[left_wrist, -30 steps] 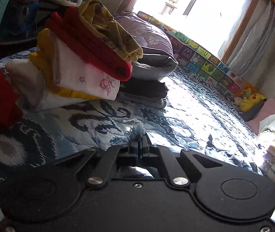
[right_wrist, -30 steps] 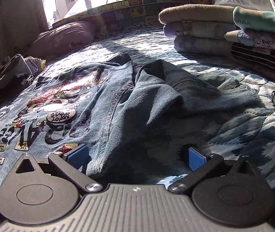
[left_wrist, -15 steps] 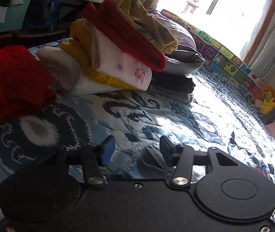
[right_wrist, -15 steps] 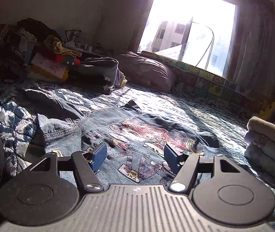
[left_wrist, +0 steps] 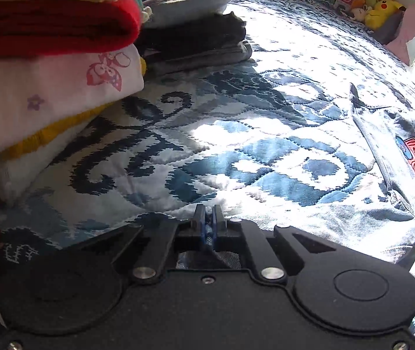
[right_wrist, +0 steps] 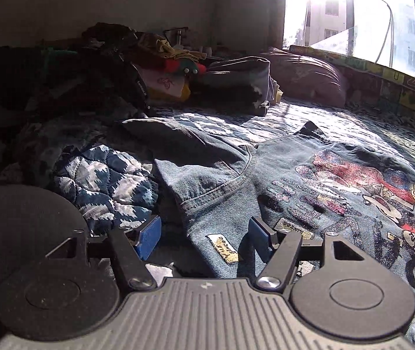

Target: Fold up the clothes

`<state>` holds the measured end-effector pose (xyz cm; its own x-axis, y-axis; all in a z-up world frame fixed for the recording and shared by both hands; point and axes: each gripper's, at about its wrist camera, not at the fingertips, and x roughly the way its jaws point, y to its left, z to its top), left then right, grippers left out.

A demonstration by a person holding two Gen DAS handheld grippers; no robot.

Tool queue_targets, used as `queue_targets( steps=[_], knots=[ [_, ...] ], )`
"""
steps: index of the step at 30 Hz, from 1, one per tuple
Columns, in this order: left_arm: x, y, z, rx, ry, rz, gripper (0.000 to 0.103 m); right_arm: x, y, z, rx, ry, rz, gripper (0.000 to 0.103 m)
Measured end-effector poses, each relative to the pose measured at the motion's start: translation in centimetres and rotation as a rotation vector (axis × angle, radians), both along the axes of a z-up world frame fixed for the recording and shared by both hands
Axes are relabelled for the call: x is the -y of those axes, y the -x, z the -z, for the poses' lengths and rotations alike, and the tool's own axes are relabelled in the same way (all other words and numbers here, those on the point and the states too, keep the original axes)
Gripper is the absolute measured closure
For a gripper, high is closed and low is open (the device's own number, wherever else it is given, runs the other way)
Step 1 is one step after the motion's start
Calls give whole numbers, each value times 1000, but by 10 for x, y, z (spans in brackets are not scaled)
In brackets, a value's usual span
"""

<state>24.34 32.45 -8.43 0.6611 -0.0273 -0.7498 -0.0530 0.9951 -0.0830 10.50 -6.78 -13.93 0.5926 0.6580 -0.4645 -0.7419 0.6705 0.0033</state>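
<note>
Denim fills both views. From the left wrist, the left tool [left_wrist: 208, 217] is clenched, its blue pads pinched together on what looks like a fold of the denim jacket [left_wrist: 394, 175]; cloth bunches just beneath the tips at 6 o'clock, so I judge it is holding an edge or sleeve end to carry it over. The jacket's printed body spreads toward 3 o'clock on the quilted bed [left_wrist: 236, 134]. A stack of folded clothes [left_wrist: 47, 58] sits at 10 o'clock, well clear of the working space, likely the finished pile.

From the right wrist, the right tool [right_wrist: 204, 237] is released, its pads wide apart and straddling the jacket's hem near a small yellow patch [right_wrist: 225, 248], seemingly lined up to bite there. The jacket [right_wrist: 338, 189] lies print-up from centre to 3 o'clock, one sleeve [right_wrist: 184, 145] flopped toward 11 o'clock. It is spread rather than folded; a sleeve fold seems in hand.
</note>
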Motion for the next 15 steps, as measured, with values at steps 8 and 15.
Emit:
queue_targets(
  steps=[8, 15],
  knots=[
    [-9, 34, 3, 112, 58, -191, 99, 8, -10, 6, -98, -49, -33, 32],
    [-17, 63, 5, 209, 108, -358, 91, 10, 1, -3, -52, -54, -34, 34]
  ],
)
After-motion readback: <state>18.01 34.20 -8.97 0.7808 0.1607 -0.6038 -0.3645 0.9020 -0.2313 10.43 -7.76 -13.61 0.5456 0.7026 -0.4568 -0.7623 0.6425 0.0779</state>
